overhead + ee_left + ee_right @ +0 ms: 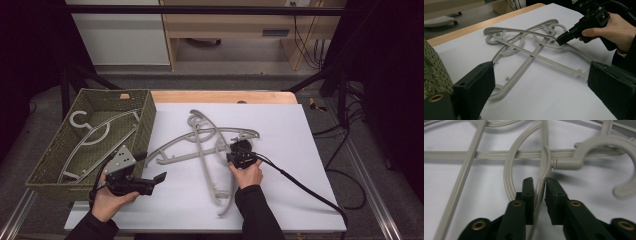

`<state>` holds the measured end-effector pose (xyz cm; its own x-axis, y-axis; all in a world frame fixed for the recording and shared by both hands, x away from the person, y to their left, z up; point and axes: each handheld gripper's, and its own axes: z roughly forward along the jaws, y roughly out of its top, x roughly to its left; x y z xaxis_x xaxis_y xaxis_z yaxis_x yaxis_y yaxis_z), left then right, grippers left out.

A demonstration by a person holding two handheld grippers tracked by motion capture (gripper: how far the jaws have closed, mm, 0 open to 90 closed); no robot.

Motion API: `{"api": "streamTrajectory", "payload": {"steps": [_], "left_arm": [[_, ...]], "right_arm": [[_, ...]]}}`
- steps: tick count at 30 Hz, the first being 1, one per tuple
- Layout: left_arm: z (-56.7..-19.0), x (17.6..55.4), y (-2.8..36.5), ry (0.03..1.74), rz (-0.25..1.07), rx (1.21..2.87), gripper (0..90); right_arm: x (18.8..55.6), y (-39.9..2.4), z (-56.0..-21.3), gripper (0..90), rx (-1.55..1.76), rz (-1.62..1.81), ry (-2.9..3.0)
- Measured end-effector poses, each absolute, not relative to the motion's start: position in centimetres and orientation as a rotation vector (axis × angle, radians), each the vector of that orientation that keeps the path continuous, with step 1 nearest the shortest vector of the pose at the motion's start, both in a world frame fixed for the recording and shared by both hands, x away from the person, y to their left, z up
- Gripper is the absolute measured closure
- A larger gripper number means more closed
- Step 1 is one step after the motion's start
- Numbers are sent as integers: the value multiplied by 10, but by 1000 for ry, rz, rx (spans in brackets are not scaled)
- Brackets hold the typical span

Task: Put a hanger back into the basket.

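Grey plastic hangers (200, 145) lie crossed over one another on the white tabletop (280, 130). My right gripper (235, 156) sits at the right side of the pile, shut on the thin curved arm of one hanger (546, 157). In the right gripper view that arm runs up between the two pads (551, 192) of the right gripper (539, 185). The left gripper view shows the right gripper (560, 40) pinching that arm beside a hook (546, 41). My left gripper (150, 166) stands open near the table's front left, jaws wide apart, pointing at the pile (524, 52) with nothing between them (542, 85).
A green woven basket (145, 125) stands at the left edge of the table, with more grey hangers (92, 132) inside. A cable (300, 185) trails from the right gripper across the front right. A wooden strip (225, 96) borders the far edge.
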<state>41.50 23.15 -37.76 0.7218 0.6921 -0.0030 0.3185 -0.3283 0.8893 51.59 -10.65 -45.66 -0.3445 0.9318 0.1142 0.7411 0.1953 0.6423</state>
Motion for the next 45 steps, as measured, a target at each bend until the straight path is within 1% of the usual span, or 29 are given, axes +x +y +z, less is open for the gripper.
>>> {"api": "streamTrajectory", "payload": {"steps": [3, 12, 13, 14, 16, 17, 21, 24, 26, 27, 31, 38, 45], "left_arm": [[-378, 415, 231, 778, 468, 1931, 73], [-379, 415, 230, 776, 464, 1939, 74], [-379, 415, 230, 776, 465, 1940, 74], [-379, 415, 229, 775, 465, 1939, 74], [-379, 415, 230, 776, 463, 1938, 74], [-379, 415, 230, 776, 463, 1939, 74], [-379, 415, 230, 776, 463, 1941, 74], [-380, 416, 229, 775, 462, 1943, 74], [-380, 416, 229, 777, 462, 1945, 74], [-380, 416, 229, 778, 461, 1944, 74], [-380, 416, 229, 777, 463, 1945, 73], [-379, 416, 230, 778, 464, 1945, 74], [-379, 415, 230, 778, 464, 1944, 74]], "right_arm": [[516, -112, -456, 823, 1561, 895, 2207], [517, -125, -454, 816, 1482, 900, 2268], [516, -125, -454, 805, 1470, 896, 2271], [516, -125, -453, 770, 1461, 902, 2261], [516, -126, -451, 748, 1436, 914, 2240], [517, -126, -450, 719, 1449, 920, 2248], [521, -125, -455, 694, 1468, 864, 2263], [523, -122, -461, 710, 1472, 833, 2275], [523, -121, -462, 782, 1470, 857, 2278], [523, -121, -462, 804, 1462, 860, 2275], [522, -120, -460, 821, 1480, 830, 2259], [522, -123, -456, 825, 1489, 827, 2283], [517, -129, -442, 827, 1443, 864, 2321]]}}
